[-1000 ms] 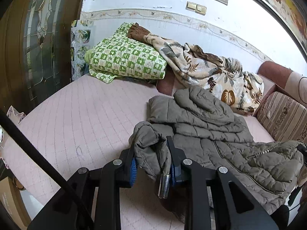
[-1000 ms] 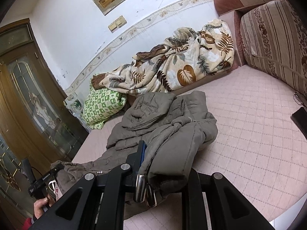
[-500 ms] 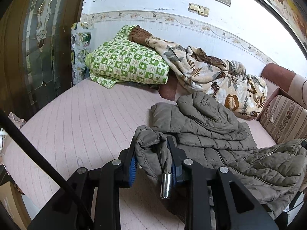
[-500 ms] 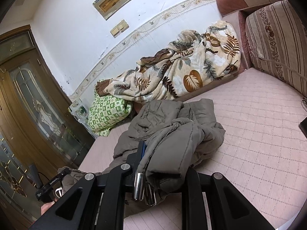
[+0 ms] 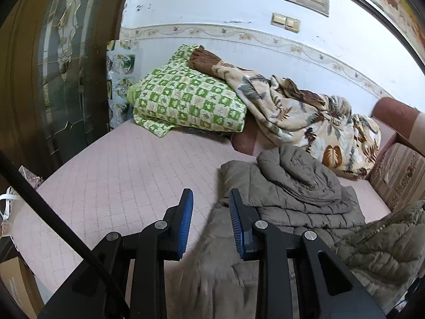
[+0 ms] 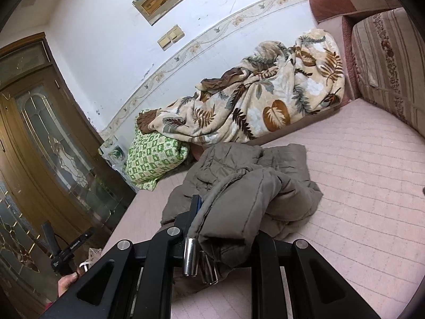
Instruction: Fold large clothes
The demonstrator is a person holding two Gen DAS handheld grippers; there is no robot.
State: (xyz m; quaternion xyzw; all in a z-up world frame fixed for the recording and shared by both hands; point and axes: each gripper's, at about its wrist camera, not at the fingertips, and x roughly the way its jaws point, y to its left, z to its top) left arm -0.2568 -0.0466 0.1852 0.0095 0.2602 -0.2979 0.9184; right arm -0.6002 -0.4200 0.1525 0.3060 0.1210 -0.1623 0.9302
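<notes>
A large olive-grey quilted jacket (image 5: 297, 196) lies crumpled on the pink quilted bed (image 5: 127, 175). My left gripper (image 5: 211, 220) is open and empty, its blue pads apart just above the jacket's near hem. In the right wrist view my right gripper (image 6: 225, 218) is shut on a fold of the jacket (image 6: 255, 186) and holds that edge up; the cloth drapes over the right finger and hides it. Two metal cord ends (image 6: 198, 260) hang from the held hem.
A green checked folded quilt (image 5: 186, 101) and a leaf-print blanket (image 5: 305, 111) lie along the back wall. A striped sofa cushion (image 6: 385, 61) bounds the right side. A wooden glass door (image 6: 39, 143) stands at the left past the bed edge.
My left gripper has opened and let go of the jacket hem, which dropped onto the bed. My right gripper still grips its fold and has lifted slightly.
</notes>
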